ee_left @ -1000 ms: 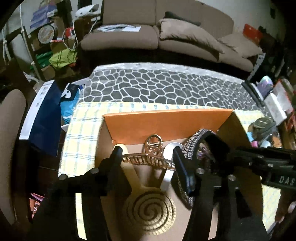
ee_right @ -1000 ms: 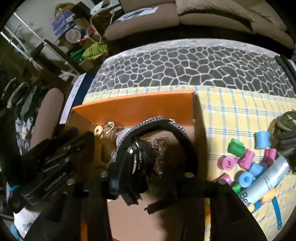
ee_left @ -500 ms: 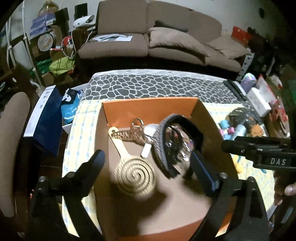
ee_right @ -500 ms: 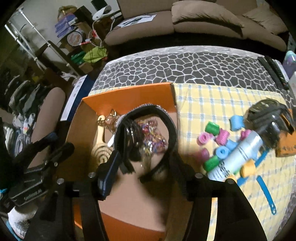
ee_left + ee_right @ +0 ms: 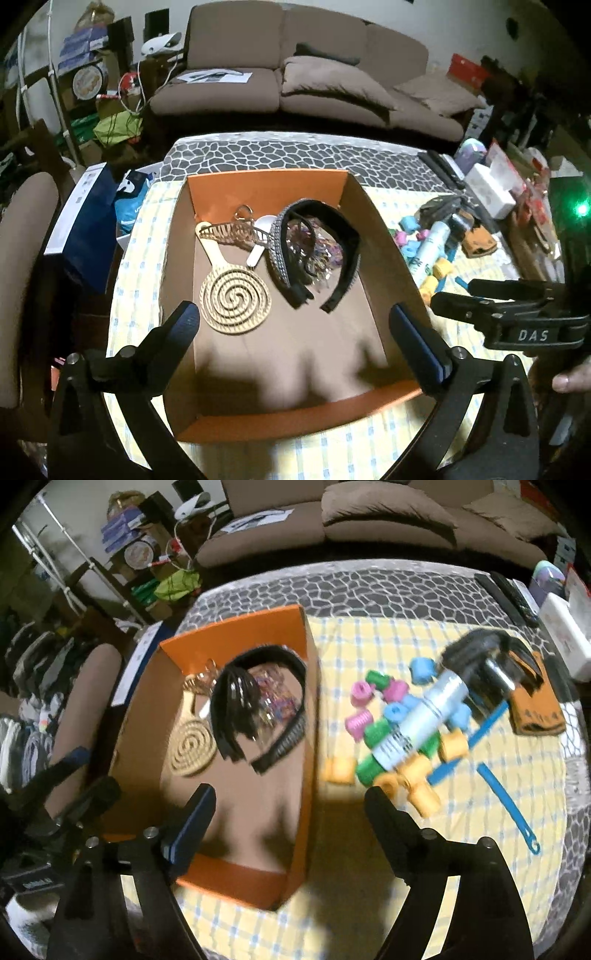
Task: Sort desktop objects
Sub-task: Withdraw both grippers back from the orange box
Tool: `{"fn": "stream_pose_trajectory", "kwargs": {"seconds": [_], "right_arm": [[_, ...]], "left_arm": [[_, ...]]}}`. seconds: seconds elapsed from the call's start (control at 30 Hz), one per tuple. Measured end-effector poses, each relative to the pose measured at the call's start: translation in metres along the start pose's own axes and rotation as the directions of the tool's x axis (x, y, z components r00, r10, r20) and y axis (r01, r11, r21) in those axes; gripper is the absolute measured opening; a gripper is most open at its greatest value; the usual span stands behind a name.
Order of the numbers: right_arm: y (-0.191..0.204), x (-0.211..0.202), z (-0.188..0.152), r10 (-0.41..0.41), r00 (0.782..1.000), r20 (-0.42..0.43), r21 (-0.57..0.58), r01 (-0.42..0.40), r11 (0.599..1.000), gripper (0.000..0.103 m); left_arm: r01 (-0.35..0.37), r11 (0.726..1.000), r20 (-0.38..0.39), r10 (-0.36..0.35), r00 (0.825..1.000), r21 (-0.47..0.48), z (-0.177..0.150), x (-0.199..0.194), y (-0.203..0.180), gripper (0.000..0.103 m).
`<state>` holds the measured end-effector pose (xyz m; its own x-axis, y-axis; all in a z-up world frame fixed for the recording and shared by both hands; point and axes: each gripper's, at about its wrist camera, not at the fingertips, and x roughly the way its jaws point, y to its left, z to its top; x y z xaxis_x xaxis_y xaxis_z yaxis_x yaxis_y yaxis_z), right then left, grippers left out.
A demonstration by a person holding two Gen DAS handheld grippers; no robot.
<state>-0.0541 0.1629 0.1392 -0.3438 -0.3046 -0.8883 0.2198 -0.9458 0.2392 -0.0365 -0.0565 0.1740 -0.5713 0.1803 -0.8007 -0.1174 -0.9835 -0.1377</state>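
Left wrist: orange box holds headbands, spiral brush; both jaws just opened wide, empty.

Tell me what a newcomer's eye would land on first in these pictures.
First, the orange box in the middle of the yellow checked cloth, holding a gold spiral brush and black headbands. Next, the bright heap of hair rollers around a white spray bottle to the box's right. Both tools hang open and empty.

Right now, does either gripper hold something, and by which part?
Nothing is held. The left gripper and right gripper have just been opening and stand empty above the box; the headbands lie inside.
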Motion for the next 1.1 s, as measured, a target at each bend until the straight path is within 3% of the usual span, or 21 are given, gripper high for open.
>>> {"fn": "stream_pose_trajectory", "kwargs": {"seconds": [0.3, 1.1], "right_arm": [[0.000, -0.021, -0.031, -0.062, 0.998, 0.025, -0.038, 0.063, 0.997, 0.090], [-0.021, -0.057, -0.078, -0.050, 0.997, 0.066, 0.016, 0.049, 0.999, 0.091]], "left_arm": [[-0.009, 1.000, 0.006, 0.009, 1.000, -0.008, -0.022, -0.020, -0.008, 0.103], [0.020, 0.999, -0.008, -0.020, 1.000, -0.033, -0.073, -0.046, -0.035, 0.103]]}}
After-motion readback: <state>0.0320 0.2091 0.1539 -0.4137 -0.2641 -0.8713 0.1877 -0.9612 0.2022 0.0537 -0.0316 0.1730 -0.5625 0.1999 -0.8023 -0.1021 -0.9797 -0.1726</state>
